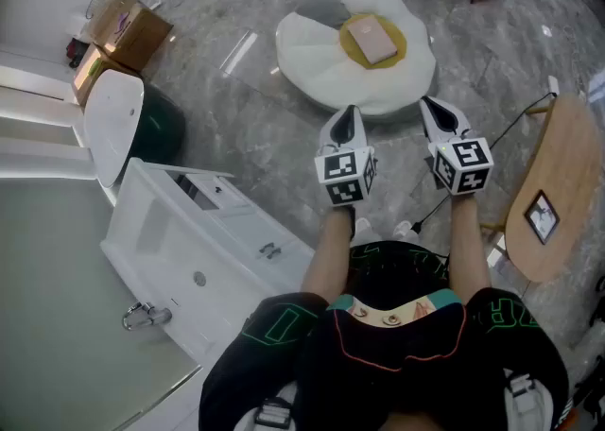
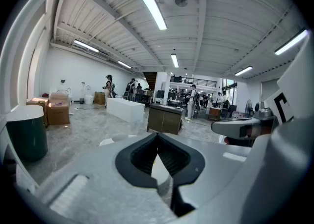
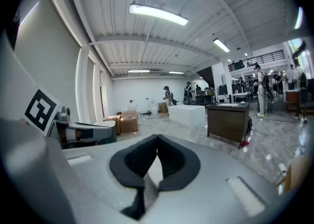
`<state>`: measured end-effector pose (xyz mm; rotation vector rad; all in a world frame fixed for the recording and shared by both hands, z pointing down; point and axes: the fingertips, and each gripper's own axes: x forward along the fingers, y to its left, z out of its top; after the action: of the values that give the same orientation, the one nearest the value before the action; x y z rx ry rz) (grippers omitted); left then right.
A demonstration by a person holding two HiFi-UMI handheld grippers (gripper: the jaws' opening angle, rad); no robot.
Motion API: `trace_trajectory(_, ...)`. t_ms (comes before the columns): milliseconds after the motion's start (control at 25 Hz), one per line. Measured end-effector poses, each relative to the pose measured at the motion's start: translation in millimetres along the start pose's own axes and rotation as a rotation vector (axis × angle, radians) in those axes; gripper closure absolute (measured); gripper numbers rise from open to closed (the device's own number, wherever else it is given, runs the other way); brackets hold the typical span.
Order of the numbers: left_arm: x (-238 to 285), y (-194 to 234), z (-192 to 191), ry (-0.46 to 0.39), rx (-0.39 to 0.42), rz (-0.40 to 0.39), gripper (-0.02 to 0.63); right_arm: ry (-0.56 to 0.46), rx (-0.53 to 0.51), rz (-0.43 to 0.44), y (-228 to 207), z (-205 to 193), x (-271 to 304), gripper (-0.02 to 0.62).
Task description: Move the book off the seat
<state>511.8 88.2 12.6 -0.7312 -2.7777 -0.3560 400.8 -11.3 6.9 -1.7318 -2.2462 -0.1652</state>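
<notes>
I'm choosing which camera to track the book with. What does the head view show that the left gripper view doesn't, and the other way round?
Head view only: the pink book lying on the white seat, with the left tool and right tool short of it. Left gripper view only: a close look at the left tool's jaws, shut and empty, plus ceiling lights and distant people. Both: the green bin, cardboard boxes and the right tool.

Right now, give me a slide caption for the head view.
Left hand-held gripper and right hand-held gripper, both shut, point toward a book lying on a white seat.
</notes>
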Motion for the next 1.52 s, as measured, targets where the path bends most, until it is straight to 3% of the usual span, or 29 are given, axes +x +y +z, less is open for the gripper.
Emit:
trace_trajectory(120, -6.3, 22.9, 3.5, -0.011, -0.006, -0.002, 0.595, -0.023, -0.026, 0.013, 25.9, 7.0, 9.1, 0.592)
trace_trajectory(240, -14.3, 42.4, 3.0, -0.015, -0.025, -0.004, 0.595, -0.064, -0.034, -0.027, 40.1, 15.1, 11.2, 0.592)
trace_trajectory(440, -33.9, 71.8, -4.7, -0.028, -0.075, -0.003, 0.595, -0.005, -0.080, -0.036, 71.2, 5.0, 17.5, 0.592)
trace_trajectory(680, -61.7, 135.3, -18.3, -0.009, -0.146, 0.089, 0.595, 0.053, -0.108, -0.024, 106.8, -4.2, 33.9, 0.592)
trace_trajectory(960, -67.7, 153.6, -2.6, -0.055, -0.092, 0.104, 0.595, -0.010, -0.125, -0.071, 109.4, 24.8, 53.2, 0.592)
trace_trajectory(1160, -58.4, 154.6, 11.0, -0.085, -0.065, 0.111, 0.595, -0.042, -0.119, -0.104, 88.2, 42.6, 60.7, 0.592)
trace_trajectory(1520, -0.4, 160.4, 13.7, -0.056, -0.048, 0.147, 0.595, -0.045, -0.075, -0.069, 43.8, 40.0, 116.2, 0.592)
